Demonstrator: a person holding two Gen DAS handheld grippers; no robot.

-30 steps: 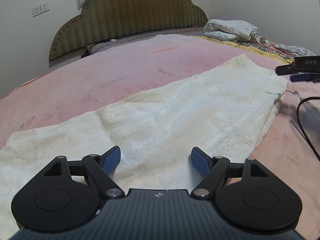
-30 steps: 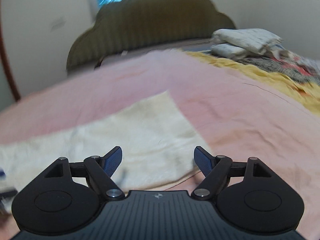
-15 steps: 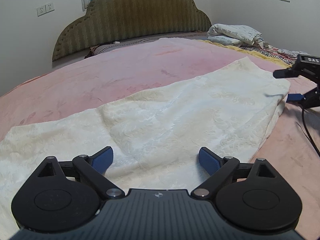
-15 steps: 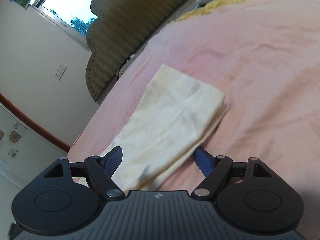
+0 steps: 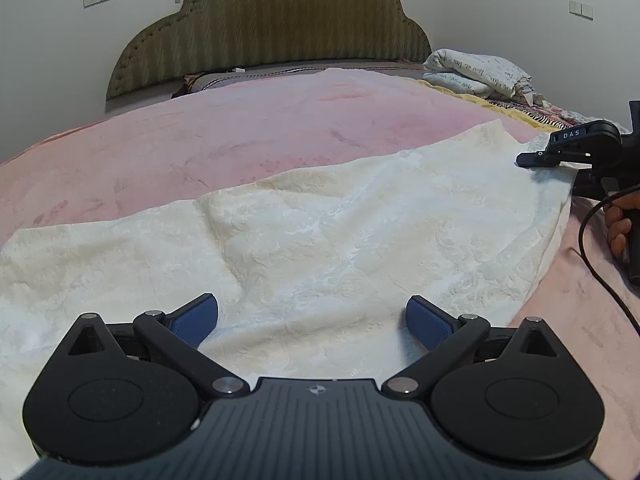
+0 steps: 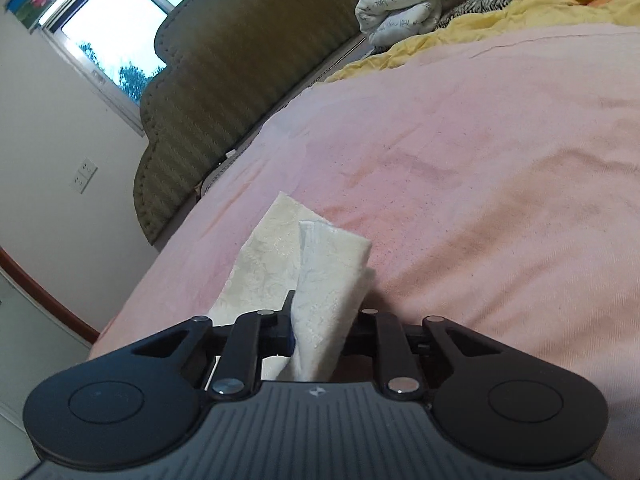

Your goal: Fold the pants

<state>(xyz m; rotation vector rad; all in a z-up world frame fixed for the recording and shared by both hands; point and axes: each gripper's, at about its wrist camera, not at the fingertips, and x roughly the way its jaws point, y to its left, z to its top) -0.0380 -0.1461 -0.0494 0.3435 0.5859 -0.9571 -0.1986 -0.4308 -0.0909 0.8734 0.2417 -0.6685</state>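
Cream patterned pants (image 5: 340,220) lie spread across the pink bedspread (image 5: 240,136). My left gripper (image 5: 312,308) hovers low over their near part. Its blue fingers (image 5: 196,320) stand wide apart and are still opening, with only flat cloth under them. My right gripper (image 6: 320,320) is closing, and its pads pinch a bunched, raised end of the pants (image 6: 328,272). In the left wrist view the right gripper (image 5: 560,152) sits at the far right corner of the pants, held by a hand (image 5: 620,220).
An olive padded headboard (image 5: 272,24) stands at the far end of the bed. Folded white bedding (image 5: 480,72) and a yellow blanket (image 6: 500,8) lie at the right. A black cable (image 5: 592,256) trails over the bedspread near the right hand.
The right gripper dropped onto the pants' end, rolled, and shut on the cloth, lifting a fold. The left gripper's fingers spread a little wider and it stayed in place.
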